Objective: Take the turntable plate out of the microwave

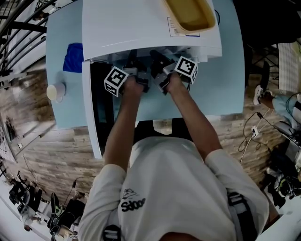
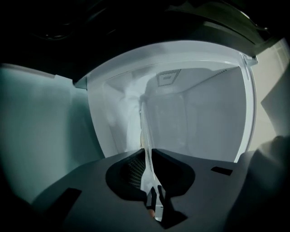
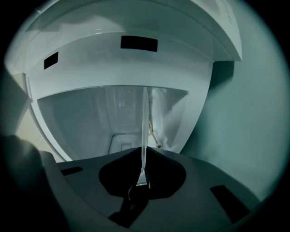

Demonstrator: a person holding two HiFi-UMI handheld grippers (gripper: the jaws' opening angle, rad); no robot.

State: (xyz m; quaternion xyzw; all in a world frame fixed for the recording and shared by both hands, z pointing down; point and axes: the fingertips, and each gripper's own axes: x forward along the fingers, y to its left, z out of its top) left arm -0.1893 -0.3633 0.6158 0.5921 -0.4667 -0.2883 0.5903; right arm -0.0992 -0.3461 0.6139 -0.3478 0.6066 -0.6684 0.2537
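The white microwave [image 1: 141,23] stands on a light blue table [image 1: 221,89] with its door [image 1: 94,113] swung open to the left. Both grippers reach into its mouth side by side. The clear glass turntable plate [image 2: 144,131] shows edge-on as a thin pale strip that runs into the cavity [image 2: 199,113]. My left gripper [image 2: 147,152] [image 1: 133,63] has its jaws slightly apart around the plate's rim. My right gripper [image 3: 144,152] [image 1: 157,61] is shut on the plate [image 3: 145,118]. In the head view the microwave's top hides the plate.
A yellow tub [image 1: 190,14] sits on top of the microwave. A blue cloth [image 1: 73,57] and a white cup [image 1: 55,92] lie on the table left of the open door. Cables and gear [image 1: 277,136] crowd the wooden floor at the right.
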